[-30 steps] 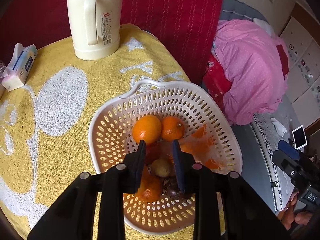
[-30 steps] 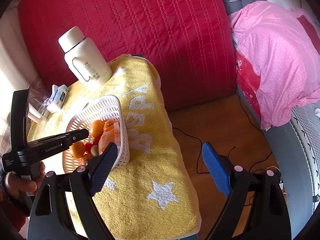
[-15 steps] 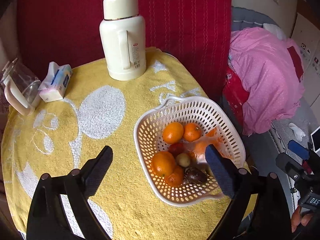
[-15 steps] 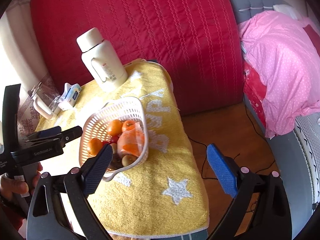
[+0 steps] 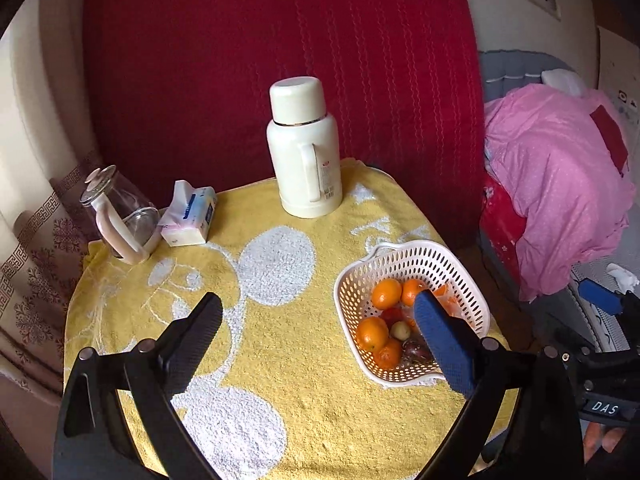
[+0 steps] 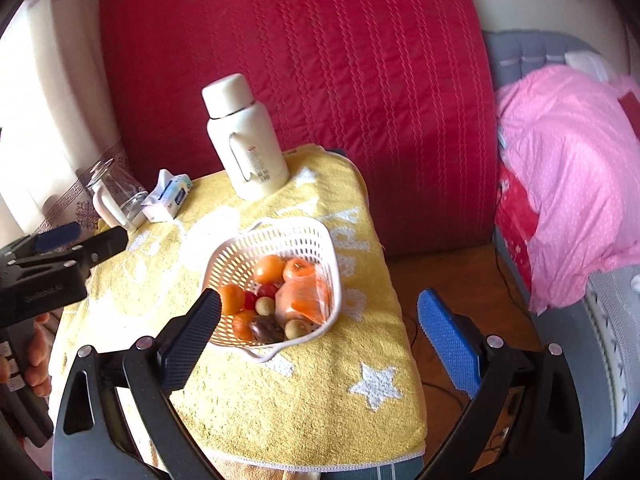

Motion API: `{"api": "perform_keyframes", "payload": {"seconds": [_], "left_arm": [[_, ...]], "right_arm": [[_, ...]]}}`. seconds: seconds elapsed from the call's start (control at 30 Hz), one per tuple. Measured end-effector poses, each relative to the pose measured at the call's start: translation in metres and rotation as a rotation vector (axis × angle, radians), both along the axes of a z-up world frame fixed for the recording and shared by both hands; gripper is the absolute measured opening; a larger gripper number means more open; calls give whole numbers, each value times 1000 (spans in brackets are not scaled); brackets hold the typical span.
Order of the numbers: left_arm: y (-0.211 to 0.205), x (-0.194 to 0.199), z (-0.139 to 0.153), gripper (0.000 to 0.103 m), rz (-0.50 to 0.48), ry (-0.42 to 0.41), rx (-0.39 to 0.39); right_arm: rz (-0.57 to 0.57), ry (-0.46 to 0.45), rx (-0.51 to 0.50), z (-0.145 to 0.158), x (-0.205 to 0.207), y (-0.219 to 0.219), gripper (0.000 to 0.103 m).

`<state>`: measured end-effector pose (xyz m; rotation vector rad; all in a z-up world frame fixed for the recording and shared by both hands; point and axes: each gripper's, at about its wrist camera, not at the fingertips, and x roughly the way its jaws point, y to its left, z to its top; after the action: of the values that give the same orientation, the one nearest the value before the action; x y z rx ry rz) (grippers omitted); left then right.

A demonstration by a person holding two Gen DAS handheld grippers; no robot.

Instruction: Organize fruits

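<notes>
A white perforated basket [image 5: 400, 245] sits on the right side of the yellow towel. It holds several oranges [image 5: 386, 293], a red fruit [image 5: 392, 314], a small pale fruit [image 5: 400, 330], a dark purple fruit [image 5: 416, 350] and an orange plastic bag [image 6: 304, 296] with fruit inside. My left gripper [image 5: 318, 300] hangs above the towel, left of the basket. Its jaws are opening, with nothing between them. My right gripper [image 6: 319, 296] stands open and empty in front of the basket [image 6: 280, 224], nearer the table's front edge. The left gripper [image 6: 86, 236] also shows at the left of the right wrist view.
At the back of the table [image 5: 280, 360] stand a cream thermos [image 5: 304, 148], a tissue pack [image 5: 188, 216] and a glass kettle [image 5: 116, 212]. A red quilted panel rises behind. Pink bedding [image 5: 560, 184] lies to the right, past a strip of wooden floor [image 6: 460, 280].
My left gripper went from nearly shut over the fruit in the basket to wide open, rising and drawing back. The right gripper opened a little wider and rose too.
</notes>
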<state>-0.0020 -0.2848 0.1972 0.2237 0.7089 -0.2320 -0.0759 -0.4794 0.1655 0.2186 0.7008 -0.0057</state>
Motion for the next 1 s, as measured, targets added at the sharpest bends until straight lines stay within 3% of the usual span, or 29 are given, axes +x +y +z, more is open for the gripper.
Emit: {"api": "perform_keyframes", "payload": {"seconds": [0.37,0.6,1.0], "left_arm": [[21,-24,4,96,50,10,-14],[13,-40,-9,96,50,17,51],[10,-39,-28,96,23,83,32]], "right_arm": [[51,-75,-124,15,-19,38,100],[51,-49,-146,3,-25,48,100],[43,-16,-168,-13,-20,51,100]]}}
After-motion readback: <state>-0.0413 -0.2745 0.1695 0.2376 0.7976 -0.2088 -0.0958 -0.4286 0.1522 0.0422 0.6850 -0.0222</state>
